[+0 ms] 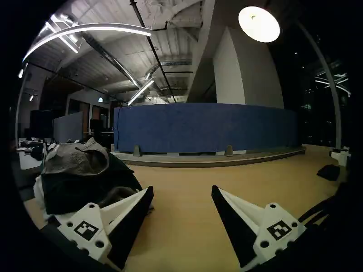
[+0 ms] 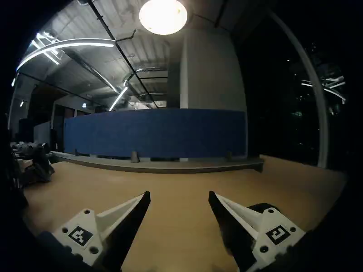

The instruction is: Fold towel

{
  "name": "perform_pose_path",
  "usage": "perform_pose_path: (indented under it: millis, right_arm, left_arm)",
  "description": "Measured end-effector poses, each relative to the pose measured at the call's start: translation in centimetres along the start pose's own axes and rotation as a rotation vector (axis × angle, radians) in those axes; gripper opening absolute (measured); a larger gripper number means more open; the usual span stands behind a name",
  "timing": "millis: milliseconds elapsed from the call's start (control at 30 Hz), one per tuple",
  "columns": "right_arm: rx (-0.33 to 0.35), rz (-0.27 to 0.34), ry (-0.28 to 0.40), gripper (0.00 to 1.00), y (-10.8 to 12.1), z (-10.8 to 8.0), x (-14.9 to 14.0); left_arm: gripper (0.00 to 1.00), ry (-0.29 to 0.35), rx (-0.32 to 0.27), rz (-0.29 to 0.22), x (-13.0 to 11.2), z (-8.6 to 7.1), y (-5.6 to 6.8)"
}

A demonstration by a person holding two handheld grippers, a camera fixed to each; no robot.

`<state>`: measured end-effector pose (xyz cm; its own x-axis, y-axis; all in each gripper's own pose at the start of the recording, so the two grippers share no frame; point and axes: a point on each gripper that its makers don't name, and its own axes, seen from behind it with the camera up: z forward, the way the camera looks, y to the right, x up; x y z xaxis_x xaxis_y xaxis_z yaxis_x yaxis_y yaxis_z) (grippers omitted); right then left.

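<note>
— Where is the towel?
— Crumpled in a heap on the table, on the near side of the blue partition, toward its left end. The left gripper sits just beside it.
— Holding it?
— No. The left and the right gripper both have their fingers spread with nothing between them, likely poised to take an edge; folding isn't begun.

An open-plan office (dimly lit): blue desk partition, exposed ceiling ducts.
</note>
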<state>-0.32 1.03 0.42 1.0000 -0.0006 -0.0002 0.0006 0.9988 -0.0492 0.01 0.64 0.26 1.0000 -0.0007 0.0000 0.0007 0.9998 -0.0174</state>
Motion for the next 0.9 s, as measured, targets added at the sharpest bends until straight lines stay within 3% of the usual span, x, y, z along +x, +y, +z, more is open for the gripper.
perform_pose_path:
  millis: [900]
  right_arm:
    - [0.0, 0.0, 0.0, 1.0, 0.04, -0.04, 0.06]
  left_arm:
    - [0.95, 0.0, 0.0, -0.001, -0.08, -0.1, -0.06]
